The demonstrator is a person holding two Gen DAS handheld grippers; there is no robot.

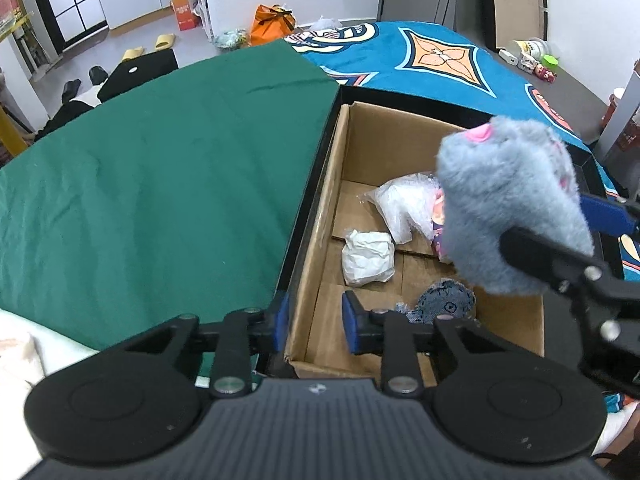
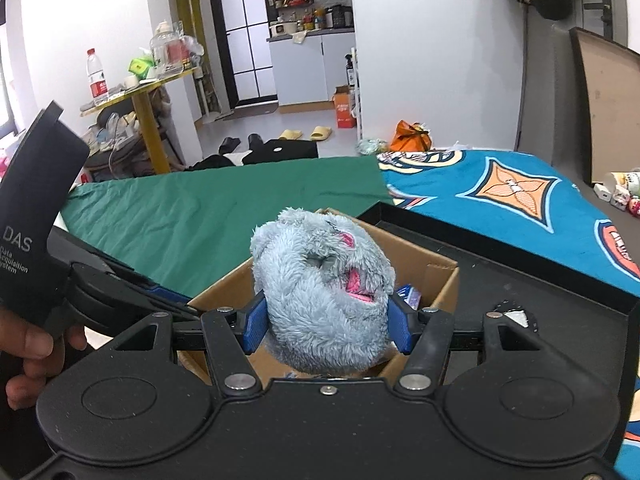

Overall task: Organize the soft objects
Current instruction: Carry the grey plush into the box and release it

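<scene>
My right gripper (image 2: 326, 320) is shut on a grey-blue plush toy (image 2: 320, 292) with pink marks, held above the open cardboard box (image 2: 436, 268). In the left wrist view the plush toy (image 1: 508, 208) hangs over the right side of the box (image 1: 320, 240). My left gripper (image 1: 314, 322) is open and empty, its fingers astride the box's left wall at the near end. Inside the box lie a white crumpled wad (image 1: 366, 258), a clear plastic bag (image 1: 404, 204) and a denim piece (image 1: 444, 300).
The box stands in a black tray (image 2: 520, 264) on a bed with a green sheet (image 1: 160, 184) and a blue patterned blanket (image 1: 420, 56). An orange bag (image 1: 272, 22), slippers (image 1: 150, 48) and a yellow table (image 2: 140, 92) stand beyond.
</scene>
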